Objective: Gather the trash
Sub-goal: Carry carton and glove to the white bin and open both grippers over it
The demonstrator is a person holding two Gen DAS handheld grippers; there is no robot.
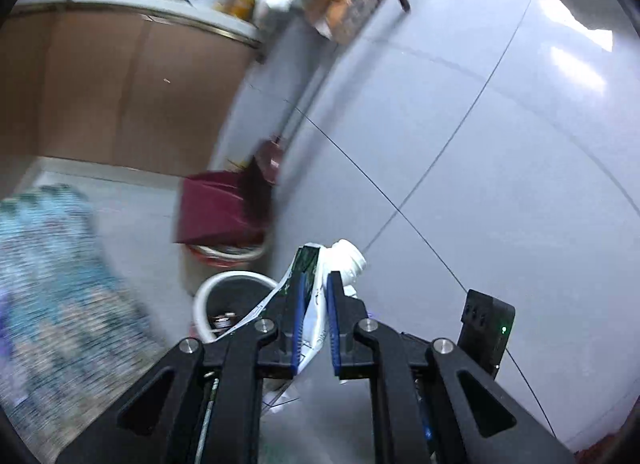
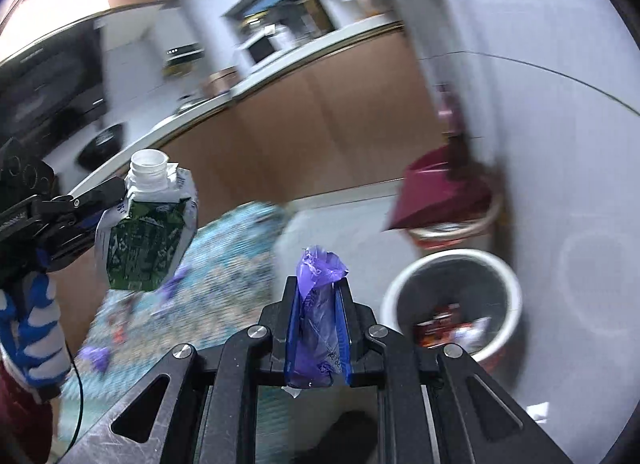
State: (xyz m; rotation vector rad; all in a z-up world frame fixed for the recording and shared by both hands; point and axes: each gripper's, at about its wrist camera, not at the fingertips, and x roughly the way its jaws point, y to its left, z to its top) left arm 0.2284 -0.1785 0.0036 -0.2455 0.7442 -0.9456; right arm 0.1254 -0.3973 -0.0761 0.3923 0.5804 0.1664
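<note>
**Trash carried in both tongs near the white bin**

Between the blue pads of the left gripper (image 1: 318, 284) sat a crushed drink carton (image 1: 316, 304), green and white, with a white screw neck and no cap; the tongs were clamped on its flattened body. From the right wrist view the same carton (image 2: 146, 232) hung off to the left of the right tongs, neck uppermost, with the left gripper (image 2: 96, 203) held by a hand in a blue-and-white striped glove (image 2: 34, 336) above a dark red sleeve (image 2: 20, 404).

The right gripper (image 2: 318, 288) was clamped on a crumpled purple plastic wrapper (image 2: 316, 304), which filled the gap between its pads and stuck out past the tips.

A round white bin (image 2: 452, 300) with a dark liner stood on the grey tiled floor (image 1: 460, 143), ahead and to the right of the right tongs. It held red-and-white packaging; finer detail was blurred. In the left wrist view the bin (image 1: 224, 304) lay just left of the left tongs, partly behind the carton, with a small item inside that could not be identified.

Beyond the bin stood a dark red dustpan (image 1: 216, 207), open side up, with a broom head resting in it. A red basin (image 2: 456, 232) sat just under it.

A blurred blue patterned surface (image 2: 208, 280) lay to the left of the right tongs.
</note>
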